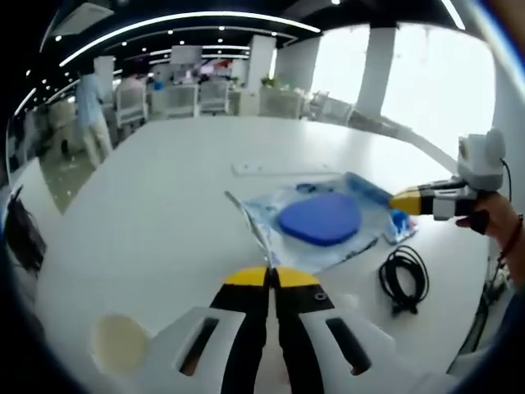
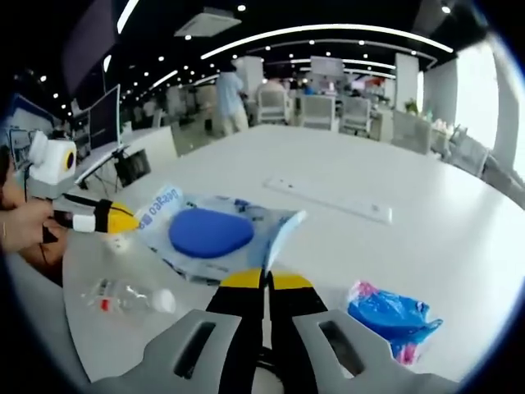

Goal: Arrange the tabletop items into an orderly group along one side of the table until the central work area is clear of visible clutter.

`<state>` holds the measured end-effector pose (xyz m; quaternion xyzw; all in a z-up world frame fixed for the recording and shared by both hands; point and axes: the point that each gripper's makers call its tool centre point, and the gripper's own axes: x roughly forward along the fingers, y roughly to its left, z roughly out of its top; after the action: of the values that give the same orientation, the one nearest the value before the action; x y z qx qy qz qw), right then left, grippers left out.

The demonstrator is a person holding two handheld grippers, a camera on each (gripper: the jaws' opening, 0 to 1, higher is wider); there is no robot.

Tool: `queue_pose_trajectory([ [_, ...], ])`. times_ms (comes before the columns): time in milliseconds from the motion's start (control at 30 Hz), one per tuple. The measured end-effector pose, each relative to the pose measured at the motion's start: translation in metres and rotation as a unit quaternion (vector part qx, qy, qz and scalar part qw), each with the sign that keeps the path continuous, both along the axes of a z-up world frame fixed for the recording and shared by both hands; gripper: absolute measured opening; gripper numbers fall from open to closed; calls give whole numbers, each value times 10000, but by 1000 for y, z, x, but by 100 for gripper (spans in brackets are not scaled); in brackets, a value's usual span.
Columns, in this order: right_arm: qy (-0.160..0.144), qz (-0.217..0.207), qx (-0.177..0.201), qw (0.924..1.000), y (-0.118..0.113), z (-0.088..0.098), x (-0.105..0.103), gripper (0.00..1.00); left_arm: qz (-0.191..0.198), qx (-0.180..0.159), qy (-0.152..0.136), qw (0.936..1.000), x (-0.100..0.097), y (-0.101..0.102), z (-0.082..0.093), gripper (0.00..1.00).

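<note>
Left gripper view: my left gripper (image 1: 271, 277) is clamped on the bag's (image 1: 316, 223) near corner, mid-table (image 1: 164, 180); a cable (image 1: 404, 277) lies beside it.

Right gripper view: my right gripper (image 2: 264, 281) pinches the bag's (image 2: 215, 231) opposite edge. A blue wrapper (image 2: 392, 317) and bottle (image 2: 131, 297) lie near the table's (image 2: 426, 205) edge.

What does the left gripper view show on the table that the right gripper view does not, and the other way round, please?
Left gripper view: a coiled black cable beside the bag and a pale round disc near the table edge.

Right gripper view: a crumpled blue and pink wrapper and a clear plastic bottle lying on its side.

Both: the white table, the clear bag with the blue oval pad, the white power strip, and both tools pinching opposite edges of that bag: the left tool and the right tool.
</note>
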<state>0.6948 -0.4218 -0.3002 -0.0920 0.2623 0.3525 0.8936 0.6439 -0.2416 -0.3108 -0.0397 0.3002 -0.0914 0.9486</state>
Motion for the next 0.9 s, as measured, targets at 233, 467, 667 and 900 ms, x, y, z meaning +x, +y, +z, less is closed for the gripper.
queue_pose_trajectory([
  [233,12,-79,-153,9999,-10,-9,-1,1,-77,119,45,9999,13,-6,-9,0],
  [467,134,-319,-78,9994,-21,-22,2,1,-64,-38,178,9998,20,-12,-26,0],
  [667,193,-520,39,9985,-25,-31,4,1,-77,3,184,9998,28,-16,-35,0],
  [900,355,-642,95,9973,-28,-44,4,1,-302,229,307,9988,30,-21,-50,0],
])
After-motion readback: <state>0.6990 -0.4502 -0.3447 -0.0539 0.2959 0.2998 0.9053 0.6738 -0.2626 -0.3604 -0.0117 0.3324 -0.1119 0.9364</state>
